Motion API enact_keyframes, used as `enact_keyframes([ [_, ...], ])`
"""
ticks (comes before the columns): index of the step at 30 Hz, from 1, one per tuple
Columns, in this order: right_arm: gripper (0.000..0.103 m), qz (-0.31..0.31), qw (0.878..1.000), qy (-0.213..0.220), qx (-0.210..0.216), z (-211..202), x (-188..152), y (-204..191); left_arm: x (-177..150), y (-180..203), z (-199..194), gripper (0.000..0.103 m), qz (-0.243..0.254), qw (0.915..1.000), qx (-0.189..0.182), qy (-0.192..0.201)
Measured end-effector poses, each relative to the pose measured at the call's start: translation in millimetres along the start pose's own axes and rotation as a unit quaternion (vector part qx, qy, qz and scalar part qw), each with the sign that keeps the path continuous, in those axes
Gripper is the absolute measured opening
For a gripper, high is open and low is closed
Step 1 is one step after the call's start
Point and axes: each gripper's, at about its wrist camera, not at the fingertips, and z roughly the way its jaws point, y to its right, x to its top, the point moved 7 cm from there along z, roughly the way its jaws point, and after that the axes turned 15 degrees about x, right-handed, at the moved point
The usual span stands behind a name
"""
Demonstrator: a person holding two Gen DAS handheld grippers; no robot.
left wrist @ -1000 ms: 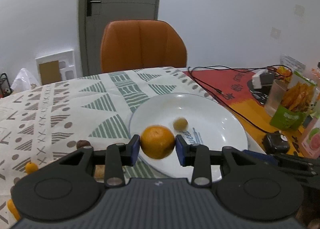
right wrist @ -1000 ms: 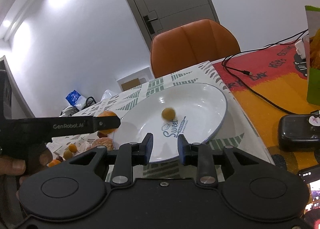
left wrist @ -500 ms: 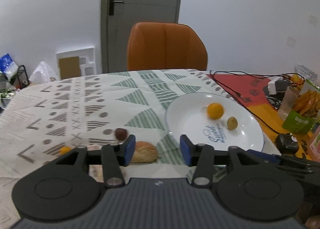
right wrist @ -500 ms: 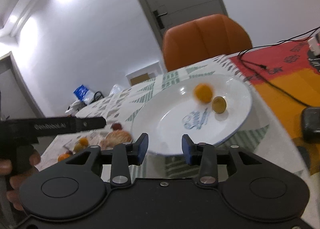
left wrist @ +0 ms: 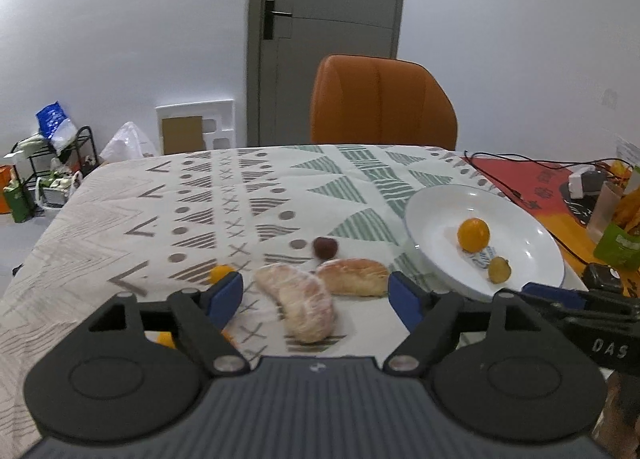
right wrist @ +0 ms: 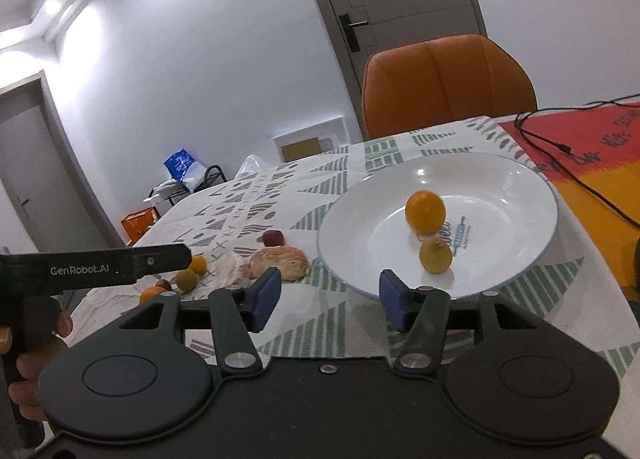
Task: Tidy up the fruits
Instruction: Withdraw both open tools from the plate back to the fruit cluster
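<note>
Left claw (left wrist: pixel 316 297) is held spread and empty at lower centre, over two pomelo segments (left wrist: pixel 298 305) on the worktop (left wrist: pixel 120 219). Right claw (right wrist: pixel 327 299) is likewise spread, empty. Orange (left wrist: pixel 473 234) and a small yellow fruit (left wrist: pixel 499 269) are seen on the plate (left wrist: pixel 424 215), right of frame.
</note>
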Motion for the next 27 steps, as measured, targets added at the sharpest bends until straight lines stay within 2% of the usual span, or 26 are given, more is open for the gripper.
enact_keyframes([
  [8, 0.066, -0.014, 1.0, -0.004, 0.01, -0.5, 0.4, -16.1, -13.1, -45.4, -2.6, 0.079, -0.025, 0.9992, 0.03, -0.01],
  [12, 0.066, -0.015, 1.0, -0.004, 0.014, 4.3, -0.4, -24.7, -16.9, -64.2, -5.8, 0.079, -0.052, 0.9977, 0.04, -0.015],
  [18, 0.066, -0.026, 0.999, -0.013, 0.02, 12.1, -1.8, -41.1, -21.2, -83.5, -15.7, 0.079, -0.056, 0.9974, 0.044, -0.008],
  [27, 0.066, -0.045, 0.998, -0.032, 0.035, 34.7, -6.3, -62.5, -31.6, -115.9, -4.6, 0.079, -0.092, 0.9937, 0.061, -0.018],
])
